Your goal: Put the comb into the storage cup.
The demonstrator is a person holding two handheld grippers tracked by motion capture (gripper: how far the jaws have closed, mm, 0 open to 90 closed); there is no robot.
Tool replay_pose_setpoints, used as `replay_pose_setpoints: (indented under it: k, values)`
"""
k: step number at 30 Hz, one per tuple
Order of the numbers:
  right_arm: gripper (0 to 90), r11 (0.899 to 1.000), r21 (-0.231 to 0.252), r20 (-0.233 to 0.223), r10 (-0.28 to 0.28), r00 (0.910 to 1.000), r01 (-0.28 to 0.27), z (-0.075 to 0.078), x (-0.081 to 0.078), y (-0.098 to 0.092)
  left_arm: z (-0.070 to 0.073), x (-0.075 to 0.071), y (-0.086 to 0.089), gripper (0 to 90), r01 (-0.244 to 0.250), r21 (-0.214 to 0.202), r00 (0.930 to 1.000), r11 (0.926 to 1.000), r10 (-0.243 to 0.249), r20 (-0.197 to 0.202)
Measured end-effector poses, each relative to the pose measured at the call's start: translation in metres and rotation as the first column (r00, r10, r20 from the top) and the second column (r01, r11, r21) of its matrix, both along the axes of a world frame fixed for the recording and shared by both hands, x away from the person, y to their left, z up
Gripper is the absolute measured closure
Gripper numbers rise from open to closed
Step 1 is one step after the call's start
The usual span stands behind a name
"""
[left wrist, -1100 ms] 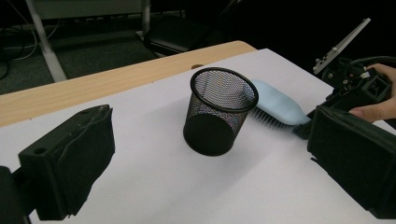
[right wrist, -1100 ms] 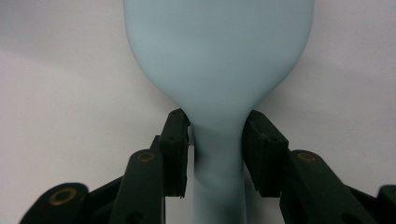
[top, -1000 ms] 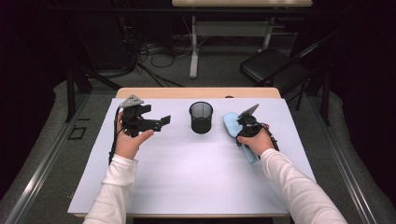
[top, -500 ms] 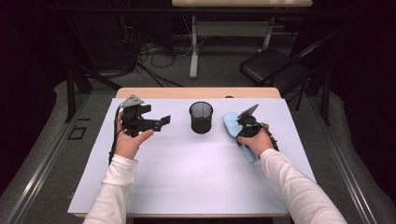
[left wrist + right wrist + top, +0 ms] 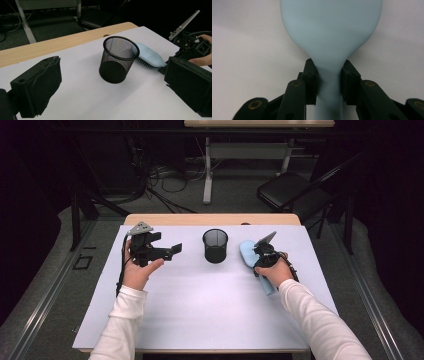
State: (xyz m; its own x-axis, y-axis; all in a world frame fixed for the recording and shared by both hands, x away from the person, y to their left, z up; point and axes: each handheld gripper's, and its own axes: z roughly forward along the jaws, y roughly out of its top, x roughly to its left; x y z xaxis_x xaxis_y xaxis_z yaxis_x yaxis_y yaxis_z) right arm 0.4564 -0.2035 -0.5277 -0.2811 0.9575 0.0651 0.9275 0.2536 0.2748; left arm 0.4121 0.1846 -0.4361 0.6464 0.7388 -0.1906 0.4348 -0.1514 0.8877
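Note:
A light blue hairbrush lies bristles down on the white sheet at the right, its handle pointing toward the person. My right gripper is shut on its narrow neck; in the right gripper view the pads press both sides of the hairbrush just below its head. A black mesh cup stands upright in the middle, just left of the brush. Left of the cup, my left gripper is held above the sheet, open and holding nothing. It points at the cup, with the hairbrush and the right gripper behind.
A white sheet covers most of the wooden table, with bare room in front of both hands. A dark chair and a table leg stand on the floor beyond the far edge.

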Motion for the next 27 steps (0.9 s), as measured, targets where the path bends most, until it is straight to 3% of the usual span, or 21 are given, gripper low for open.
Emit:
replay_pose_setpoints:
  k: [23, 27]
  values:
    - [69.6, 1.000, 0.001, 0.002, 0.008, 1.0000, -0.008, 0.0011, -0.0006, -0.0004, -0.0002, 0.0001, 0.0005, 1.1, -0.002, 0.003, 1.0000, 1.0000, 0.002, 0.001]
    - [69.6, 1.000, 0.009, 0.019, 0.016, 0.9997, -0.016, 0.0010, -0.0010, -0.0008, 0.0000, -0.0001, 0.0011, 1.0, -0.002, 0.002, 1.0000, 1.0000, 0.002, 0.000]
